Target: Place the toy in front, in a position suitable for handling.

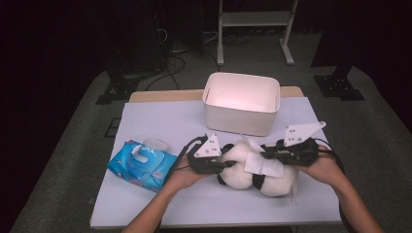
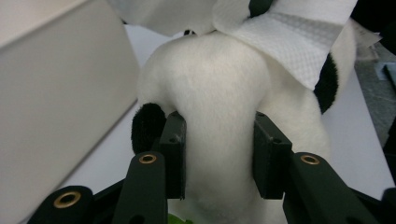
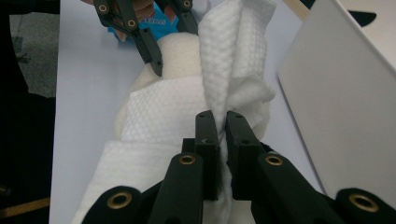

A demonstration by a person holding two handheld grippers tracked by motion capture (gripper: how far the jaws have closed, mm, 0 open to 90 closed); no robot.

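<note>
A plush panda [image 1: 252,170] is seen lying on the white surface [image 1: 160,121] in the lower centre of the high view, just in front of a white bin [image 1: 241,103]. Its long axis is laid roughly left to right across the frame, tilting slightly down toward the right; which end is the head cannot be told. A white wipe [image 1: 262,162] is draped over its middle. A blue wipe packet [image 1: 141,165] is seen at the lower left, well apart from the toy.

The left tongs [image 2: 219,154] are clenched on a rounded white part of the panda, the pads pressed into the fur on both sides, beside a black patch. The right tongs [image 3: 222,140] are pinched tight on a gathered fold of the wipe, which stands up above them in the right gripper view.

The panda is judged to be light, soft and squashy, so it gives under pressure and is unlikely to be harmed; a firm hold on a narrow, rounded part is thought best, since the fur may slip. The wipe is judged thin, limp and easily torn, and is best taken by a bunched fold.
</note>
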